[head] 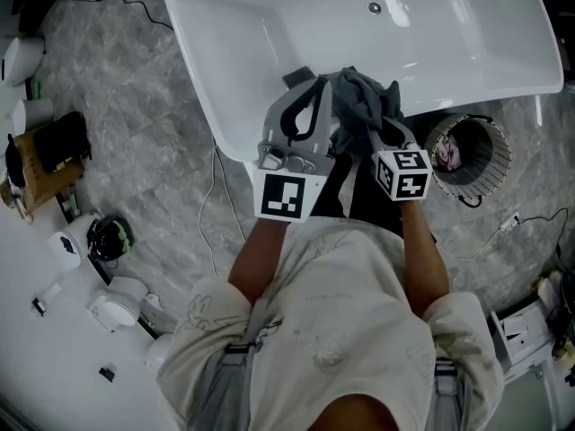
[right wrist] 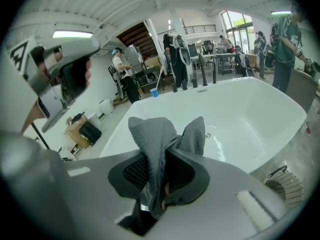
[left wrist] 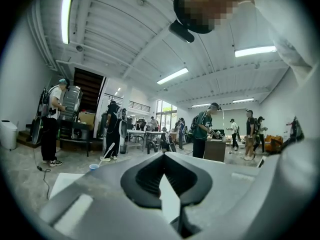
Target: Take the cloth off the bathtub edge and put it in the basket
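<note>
You are working in a large open workshop hall, not a bathroom: a freestanding bathtub (head: 449,34) sits on a grey marbled floor (head: 135,88) among loose cables (head: 208,206), under a high ribbed ceiling (left wrist: 125,24) with strip lights (left wrist: 65,19), while people (left wrist: 202,131) stand at work tables (left wrist: 140,132) behind.

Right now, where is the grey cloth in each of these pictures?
Head view: upper centre, cloth bunched over the bathtub's near edge.
Left gripper view: not in it.
Right gripper view: lower centre, cloth pinched between the right gripper's jaws.
Shared landmark: the white bathtub, in head and right gripper views.
</note>
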